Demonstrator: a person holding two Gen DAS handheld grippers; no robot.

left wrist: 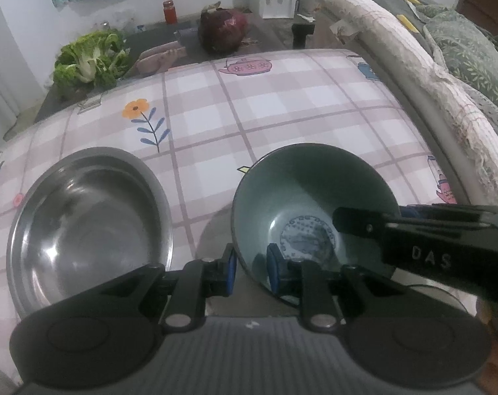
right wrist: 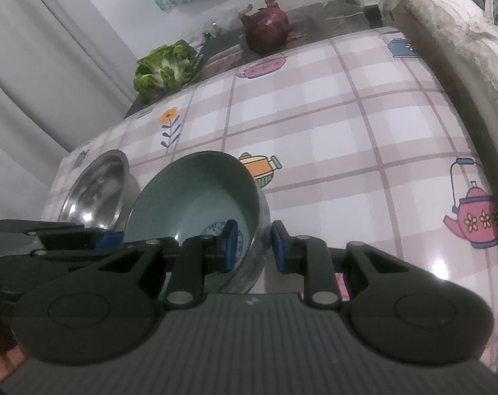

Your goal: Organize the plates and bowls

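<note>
Near the table's (left wrist: 282, 105) front edge, the green bowl (left wrist: 301, 191) stands tilted with the left gripper (left wrist: 250, 268) and right gripper (right wrist: 254, 247) each pinching opposite rim walls, while the steel plate (left wrist: 84, 217) lies just beside it, leftward.

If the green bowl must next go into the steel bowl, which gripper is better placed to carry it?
Probably the left gripper. It clamps the green bowl on the rim nearest the steel bowl. The right gripper grips the opposite rim, farther away, so it would have to reach across.
</note>
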